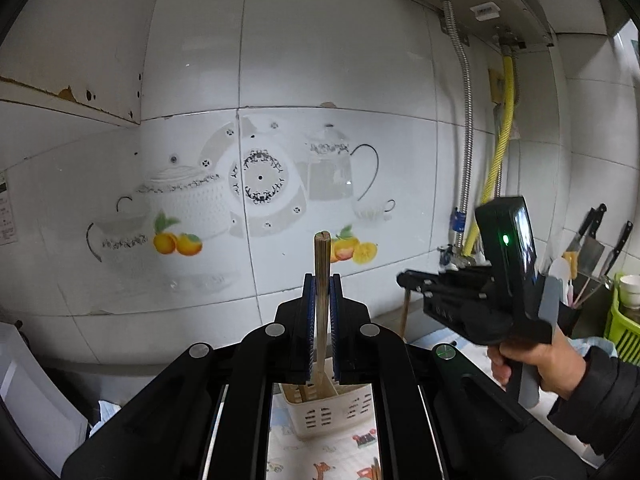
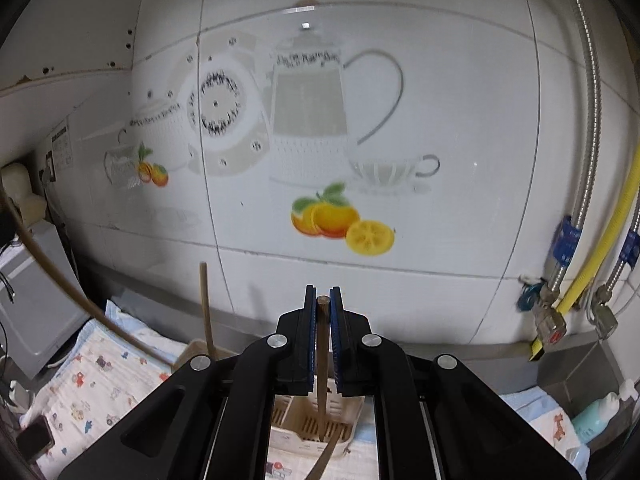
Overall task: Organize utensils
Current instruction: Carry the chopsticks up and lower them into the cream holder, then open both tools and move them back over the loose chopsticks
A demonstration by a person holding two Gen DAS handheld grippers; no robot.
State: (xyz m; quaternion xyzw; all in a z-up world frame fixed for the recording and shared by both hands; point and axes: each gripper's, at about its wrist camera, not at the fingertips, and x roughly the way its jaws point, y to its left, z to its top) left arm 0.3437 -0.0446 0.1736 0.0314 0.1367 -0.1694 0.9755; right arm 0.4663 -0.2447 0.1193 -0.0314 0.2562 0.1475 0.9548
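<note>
In the left wrist view my left gripper [image 1: 322, 280] is shut on a pale wooden chopstick [image 1: 322, 256] that stands upright and pokes above the pads. Its lower end points into a cream slotted utensil holder [image 1: 328, 408] below. To the right a hand [image 1: 532, 364] holds my right gripper [image 1: 404, 279], with a thin stick [image 1: 405, 316] hanging from it. In the right wrist view my right gripper [image 2: 323, 292] is shut on a dark brown chopstick [image 2: 322, 344]. It reaches down into the cream holder [image 2: 296, 436], where another brown utensil [image 2: 326, 456] leans.
A tiled wall stands close ahead. A patterned cloth [image 2: 92, 376] covers the counter. Another wooden stick [image 2: 206, 312] rises at the left. Metal and yellow hoses [image 2: 588, 276] run down the right. Knives [image 1: 596, 240] and a green basket [image 1: 624, 328] sit far right. A bottle [image 2: 596, 416] stands low right.
</note>
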